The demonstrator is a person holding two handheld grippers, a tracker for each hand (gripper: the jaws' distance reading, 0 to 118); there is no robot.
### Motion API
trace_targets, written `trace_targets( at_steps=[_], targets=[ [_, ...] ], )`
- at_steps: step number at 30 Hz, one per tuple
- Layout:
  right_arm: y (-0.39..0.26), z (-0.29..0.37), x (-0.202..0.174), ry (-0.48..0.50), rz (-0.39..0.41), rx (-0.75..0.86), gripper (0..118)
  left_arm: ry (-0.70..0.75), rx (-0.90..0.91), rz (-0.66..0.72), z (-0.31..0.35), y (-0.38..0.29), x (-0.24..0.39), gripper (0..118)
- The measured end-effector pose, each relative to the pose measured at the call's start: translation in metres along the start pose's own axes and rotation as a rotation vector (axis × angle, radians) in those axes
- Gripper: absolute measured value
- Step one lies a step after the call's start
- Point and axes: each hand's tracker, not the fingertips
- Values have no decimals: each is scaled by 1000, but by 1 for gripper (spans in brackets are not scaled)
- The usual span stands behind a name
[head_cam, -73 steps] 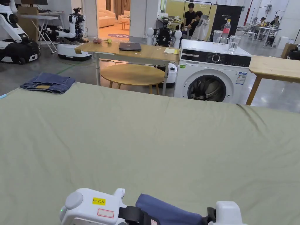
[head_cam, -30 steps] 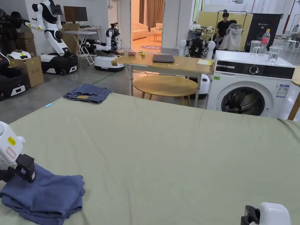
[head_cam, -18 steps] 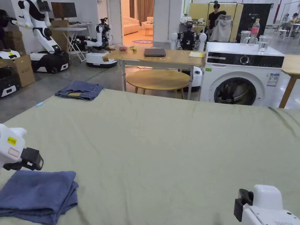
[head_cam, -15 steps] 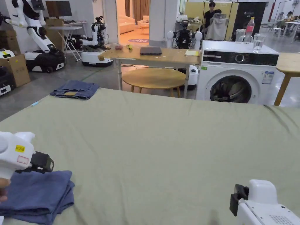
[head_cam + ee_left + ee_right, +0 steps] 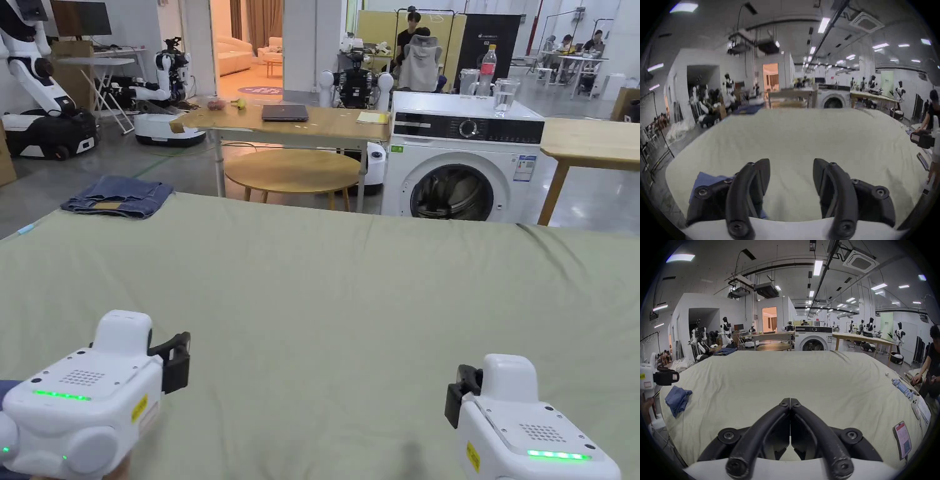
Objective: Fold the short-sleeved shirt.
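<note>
The blue short-sleeved shirt point(image 5: 678, 400) lies folded into a small, thick, slightly rumpled bundle with layered edges, near the left end of the wide table covered in pale green cloth point(image 5: 350, 281). In the left gripper view a corner of it shows under and beside the left jaw. The left gripper point(image 5: 791, 164) hangs just above the cloth with its black jaws spread apart and nothing between them; the shirt sits to its left. The right gripper point(image 5: 790, 400) hovers over bare cloth, well apart from the shirt, its jaws pressed together on nothing. At the far left corner of the table rests a folded pair of blue jeans point(image 5: 119, 195).
</note>
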Motion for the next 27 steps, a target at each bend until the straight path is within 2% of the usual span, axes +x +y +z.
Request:
trace_targets(
  at_steps=[8,10,13,27],
  targets=[
    [10,4,3,-29,-15,45,0,2,107,33,6,10,57,17],
    [11,5,2,-31,-11,55,0,5,119,46,5,11,61,5],
    [11,5,1,-37,-6,65,0,2,129,50,4,12,69,0],
    [14,8,-5,-43,-6,114,0,-11,171,58,3,12,84,0]
  ],
)
